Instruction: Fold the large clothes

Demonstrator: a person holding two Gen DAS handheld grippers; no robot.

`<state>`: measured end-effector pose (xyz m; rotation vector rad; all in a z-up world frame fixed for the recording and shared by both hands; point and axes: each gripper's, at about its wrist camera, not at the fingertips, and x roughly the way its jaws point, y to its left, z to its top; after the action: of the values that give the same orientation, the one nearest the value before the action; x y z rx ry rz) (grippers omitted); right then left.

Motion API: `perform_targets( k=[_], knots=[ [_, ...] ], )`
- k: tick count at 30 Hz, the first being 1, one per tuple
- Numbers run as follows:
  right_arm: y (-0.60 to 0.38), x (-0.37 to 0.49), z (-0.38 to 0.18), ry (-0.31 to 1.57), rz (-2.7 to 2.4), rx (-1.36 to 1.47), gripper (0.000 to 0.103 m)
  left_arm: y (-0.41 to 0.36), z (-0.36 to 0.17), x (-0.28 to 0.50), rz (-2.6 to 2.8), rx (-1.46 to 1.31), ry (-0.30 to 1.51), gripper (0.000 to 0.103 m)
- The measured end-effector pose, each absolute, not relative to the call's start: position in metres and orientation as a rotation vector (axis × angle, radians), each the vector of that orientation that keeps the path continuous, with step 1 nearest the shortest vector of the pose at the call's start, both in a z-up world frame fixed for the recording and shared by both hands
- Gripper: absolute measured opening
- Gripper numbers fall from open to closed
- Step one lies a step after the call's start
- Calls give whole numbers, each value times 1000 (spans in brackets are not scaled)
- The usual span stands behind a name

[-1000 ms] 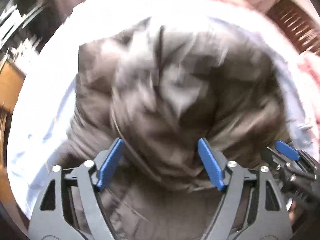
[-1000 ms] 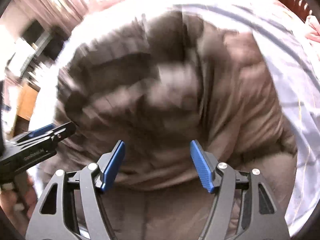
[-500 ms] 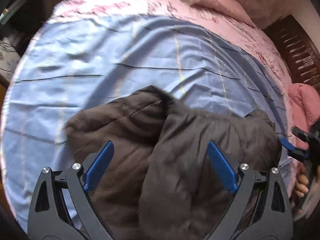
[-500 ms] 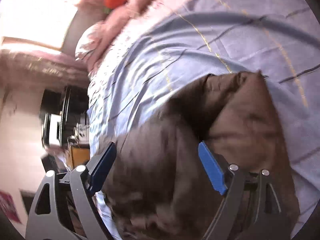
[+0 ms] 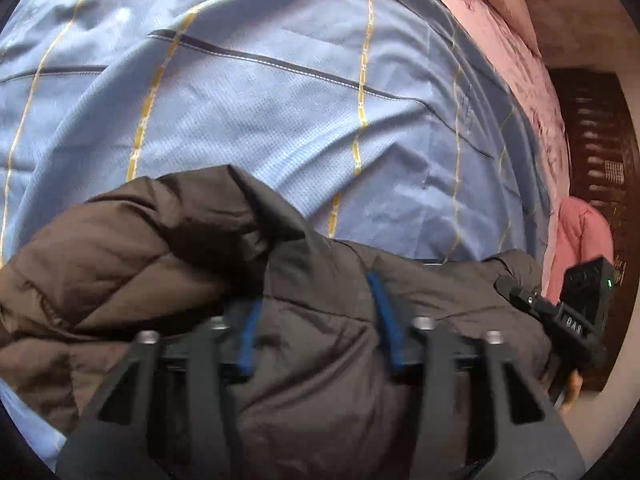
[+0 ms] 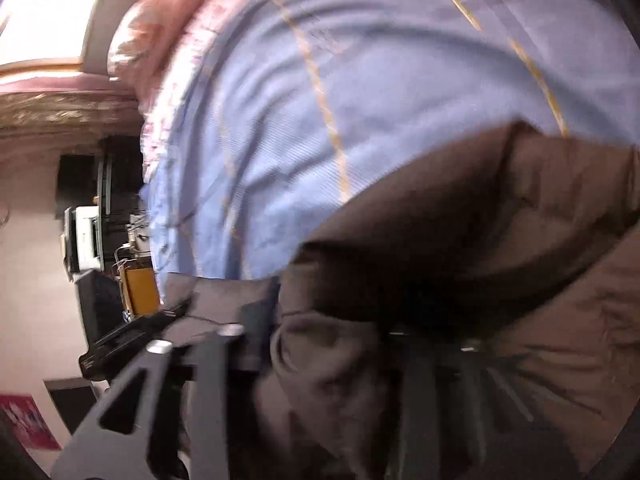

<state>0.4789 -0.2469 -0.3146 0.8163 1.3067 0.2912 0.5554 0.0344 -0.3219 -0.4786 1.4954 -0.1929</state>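
Jacket (image 5: 312,360) fabric fills the near half of your left wrist view, brown and puffy, bunched on the blue sheet (image 5: 280,92) with its yellow and dark stripes. Your left tongs (image 5: 316,320) have just been closing, and a thick fold of the jacket sits between the two blue pads (image 5: 384,316), which press into it from both sides. At the far right edge you can see your right tongs (image 5: 516,292) reaching into the same jacket, with pink bedding (image 5: 520,60) along the far side of the bed.

From your right wrist view, blurred, the jacket (image 6: 480,240) covers the near right part, lying on the blue sheet (image 6: 360,80). Your right tongs (image 6: 332,344) have also just been closing; a bunched roll of jacket lies between the fingers (image 6: 256,336), and the right finger is mostly buried under the cloth. The left finger lies against that roll. A dark cabinet (image 6: 80,184) stands at far left, beside the bed.
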Motion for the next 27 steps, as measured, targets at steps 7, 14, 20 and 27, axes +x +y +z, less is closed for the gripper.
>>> perform_targets(
  k=[7,14,20,27],
  knots=[
    [-245,470,-228,1046,342,688,20,51,-218,543,-249,-460,1175,19],
    [-231,433,-175,900,446,538,19,45,-151,498,-325,-359,1071,14],
    [-228,415,-173,886,459,547,18,72,-153,483,-265,-444,1056,93],
    [-224,374,-170,871,527,468,17,50,-166,499,-330,-374,1229,92]
  ],
)
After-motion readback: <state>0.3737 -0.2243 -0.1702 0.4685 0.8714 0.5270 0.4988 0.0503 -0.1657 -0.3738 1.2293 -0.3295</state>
